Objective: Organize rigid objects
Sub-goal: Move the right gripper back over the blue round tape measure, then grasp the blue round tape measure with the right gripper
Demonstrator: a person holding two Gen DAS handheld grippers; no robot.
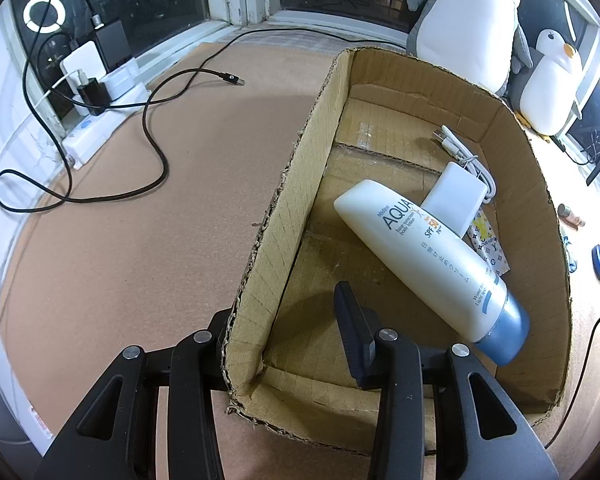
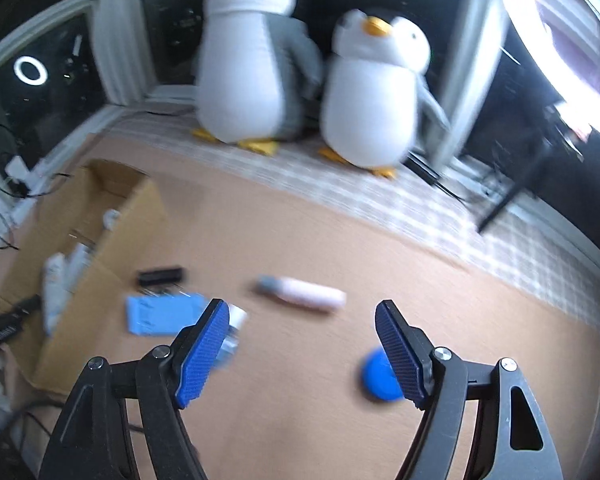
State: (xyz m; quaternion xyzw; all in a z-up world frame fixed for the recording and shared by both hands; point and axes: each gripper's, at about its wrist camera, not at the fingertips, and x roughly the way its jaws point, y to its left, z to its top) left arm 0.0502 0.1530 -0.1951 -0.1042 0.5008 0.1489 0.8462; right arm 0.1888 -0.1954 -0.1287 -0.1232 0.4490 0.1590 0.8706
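The left claw (image 1: 284, 328) is clamped on the near corner wall of the cardboard box (image 1: 540, 216), likely to steady it; the sunscreen tube (image 1: 428, 268) and a white charger (image 1: 452, 196) lie inside, just beyond. The right claw (image 2: 302, 354) hangs wide open and empty over bare table (image 2: 300, 408). A blue disc (image 2: 374, 380) sits beside its right finger; the pink tube (image 2: 304, 294) lies farther ahead with room around it.

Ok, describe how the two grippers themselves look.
Both are black plastic scissor-style frames with triangular cut-outs and silver pivot bolts. The right gripper has bright blue ribbed pads. The left gripper has a darker, navy pad. No cables, sleeves or hands show.
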